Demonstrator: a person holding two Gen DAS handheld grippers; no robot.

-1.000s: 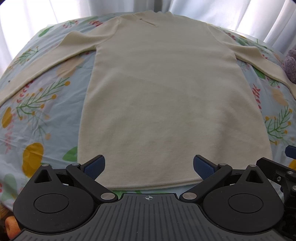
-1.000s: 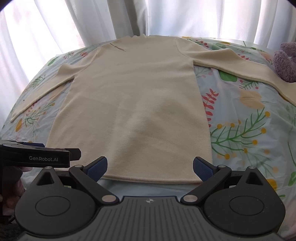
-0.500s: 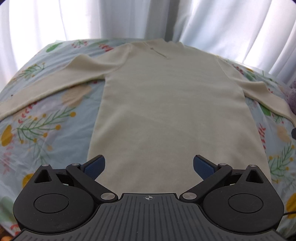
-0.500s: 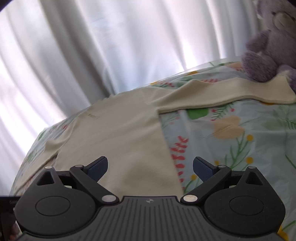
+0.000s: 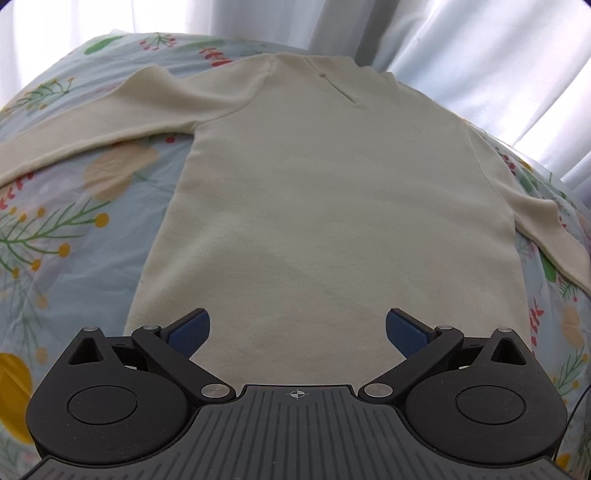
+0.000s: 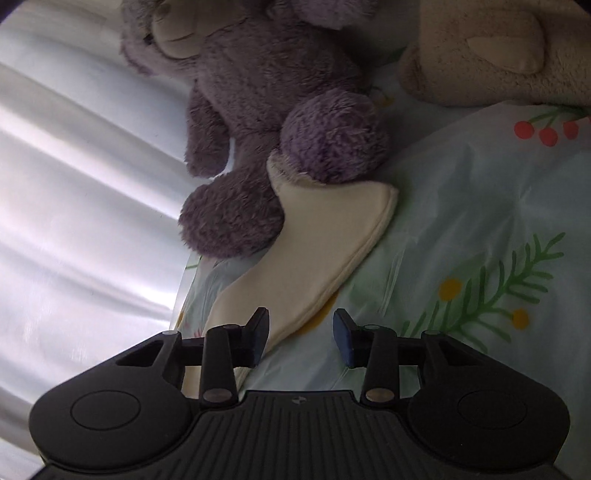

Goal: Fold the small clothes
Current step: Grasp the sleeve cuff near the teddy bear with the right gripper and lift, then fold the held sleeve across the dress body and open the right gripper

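Note:
A cream long-sleeved sweater lies flat on a floral bedsheet, collar far, both sleeves spread out. My left gripper is open and empty above the sweater's lower body. In the right wrist view, the right sleeve's cuff end lies on the sheet, its tip tucked under a purple plush toy. My right gripper is open, partly narrowed, just short of the sleeve, with the sleeve's edge between the fingers' line.
White curtains hang behind the bed. A beige plush toy lies at the upper right of the right wrist view, beside the purple one. The sheet spreads right of the sleeve.
My right gripper has swung right from the sweater's hem to the right sleeve's cuff by the purple plush, and its fingers have narrowed. My left gripper has moved forward over the sweater's body.

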